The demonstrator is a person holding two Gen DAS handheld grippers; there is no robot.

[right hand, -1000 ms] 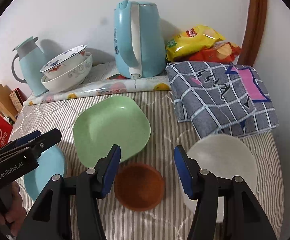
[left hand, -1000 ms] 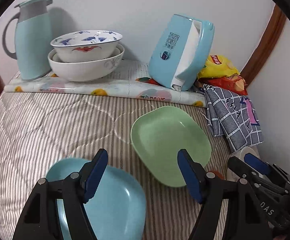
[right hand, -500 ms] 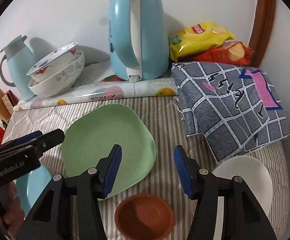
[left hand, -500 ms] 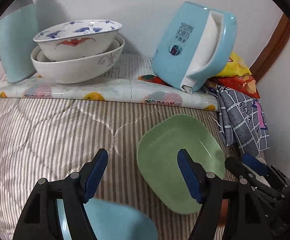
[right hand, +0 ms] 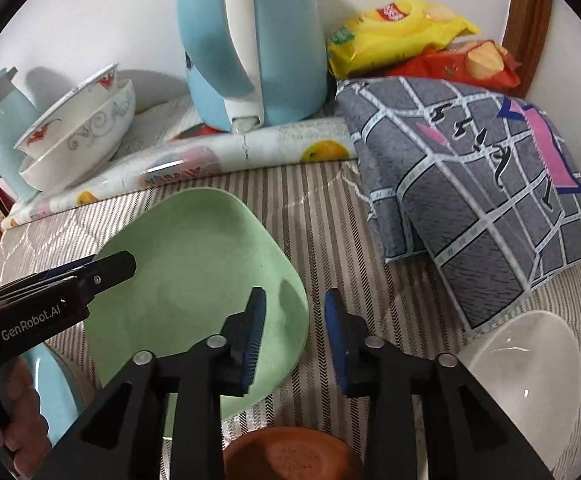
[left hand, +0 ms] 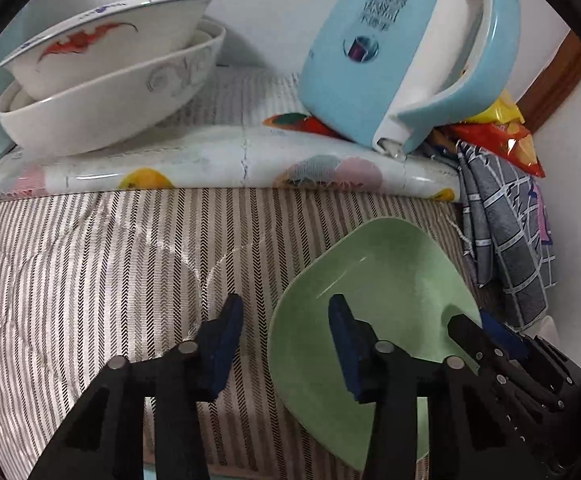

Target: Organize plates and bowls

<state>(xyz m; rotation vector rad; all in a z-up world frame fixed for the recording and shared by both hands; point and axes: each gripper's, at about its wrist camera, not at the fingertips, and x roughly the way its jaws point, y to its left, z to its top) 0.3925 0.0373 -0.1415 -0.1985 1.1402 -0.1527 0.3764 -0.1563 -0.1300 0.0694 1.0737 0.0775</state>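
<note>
A pale green plate (left hand: 390, 292) lies on the striped quilt. My left gripper (left hand: 285, 334) straddles its left rim; the jaws are closing, with the rim between them and the pads not pressing. My right gripper (right hand: 295, 326) straddles the opposite rim of the green plate (right hand: 194, 272); its jaws are closing too, with a gap still on both sides. Two white bowls (left hand: 102, 80) sit nested at the back left. A blue plate (right hand: 54, 392), a brown dish (right hand: 290, 456) and a white bowl (right hand: 530, 368) lie near me.
A blue kettle (right hand: 250, 40) stands at the back on a rolled fruit-print sheet (left hand: 230, 164). A grey checked cloth (right hand: 470, 184) and snack packs (right hand: 402, 36) fill the right corner. A light blue jug (right hand: 2, 120) stands far left. A hand (right hand: 14, 420) holds the left gripper.
Both grippers came forward and down onto the green plate, one to each rim, and their jaws narrowed. The blue plate slipped out of the left wrist view.
</note>
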